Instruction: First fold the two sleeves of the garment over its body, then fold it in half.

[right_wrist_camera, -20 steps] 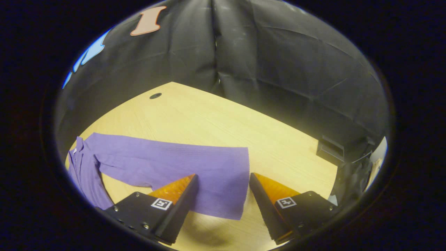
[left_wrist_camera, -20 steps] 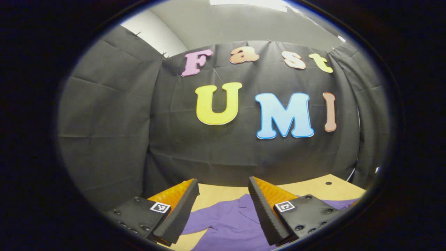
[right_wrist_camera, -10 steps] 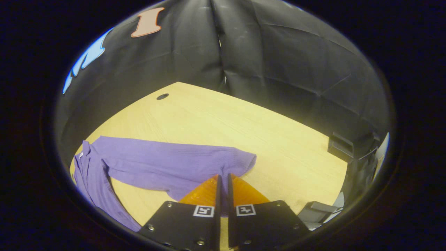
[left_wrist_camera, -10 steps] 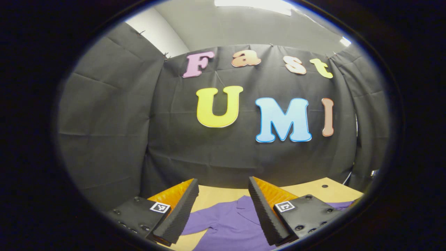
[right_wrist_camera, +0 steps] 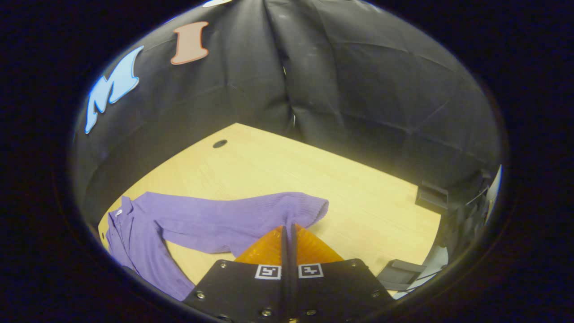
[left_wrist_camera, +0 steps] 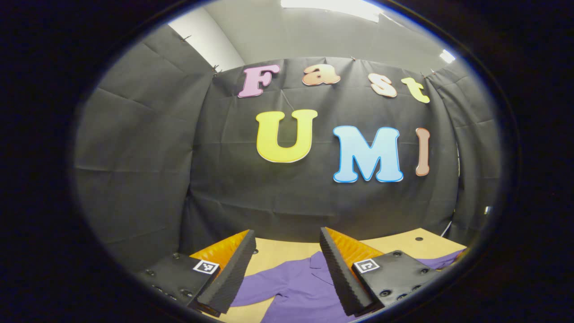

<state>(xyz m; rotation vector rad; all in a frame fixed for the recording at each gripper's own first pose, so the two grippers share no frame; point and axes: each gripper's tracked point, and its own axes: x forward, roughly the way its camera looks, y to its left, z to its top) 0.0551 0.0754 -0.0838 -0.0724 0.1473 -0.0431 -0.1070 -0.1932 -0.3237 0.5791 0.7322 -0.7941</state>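
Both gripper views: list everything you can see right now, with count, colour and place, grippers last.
Purple knit garment: one, purple, flat on the table; its collar shows in the left gripper view.
Purple garment sleeve: one, purple, stretched across the table, cuff end bunched.
Light wooden table: one, pale yellow wood.
Round hole in the tabletop: one, dark, far side.
Left gripper: one, open above the garment.
Right gripper: one, shut on the sleeve's cuff end.

Dim booth, ceiling light (left_wrist_camera: 329, 5) overhead, fisheye-warped edges.
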